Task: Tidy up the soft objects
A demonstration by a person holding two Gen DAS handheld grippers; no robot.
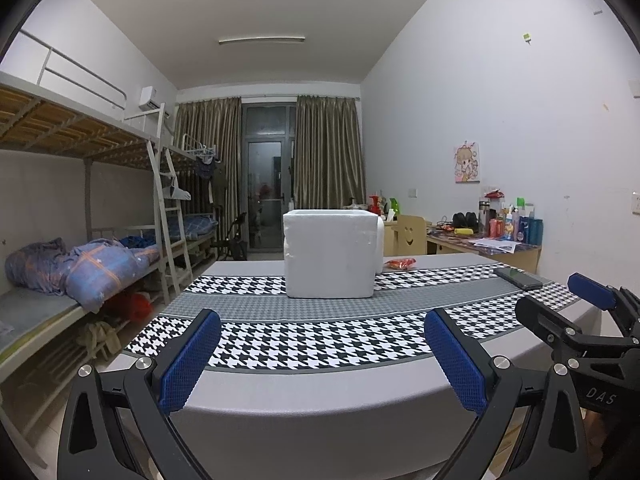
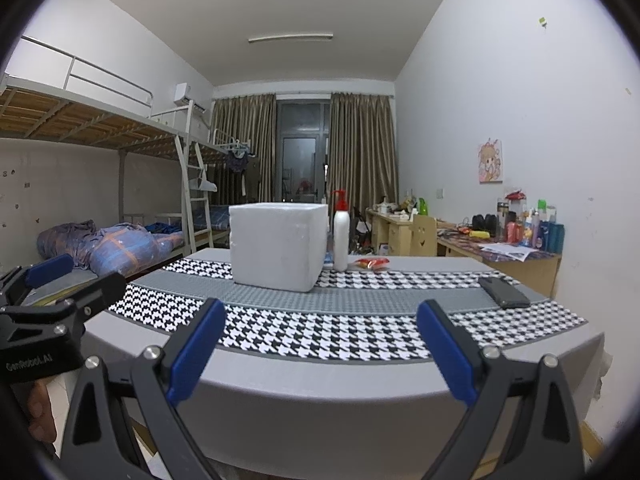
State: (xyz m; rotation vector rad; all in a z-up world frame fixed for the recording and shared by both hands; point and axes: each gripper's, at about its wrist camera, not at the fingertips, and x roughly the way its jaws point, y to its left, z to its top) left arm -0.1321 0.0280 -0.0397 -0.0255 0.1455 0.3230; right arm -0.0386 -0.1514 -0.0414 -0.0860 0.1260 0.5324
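Left gripper (image 1: 322,354): jaws wide apart, empty, level at the near table edge.
Right gripper (image 2: 320,350): same pose, beside it.
White square foam box (image 1: 330,254): upright on the houndstooth table runner (image 1: 320,344), mid-table.

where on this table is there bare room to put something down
The near strip of the table, between both open grippers and the foam box, is bare. So is the left side beside the box. It is crowded behind and right of the box: white bottle, red packet, and phone at the right edge.
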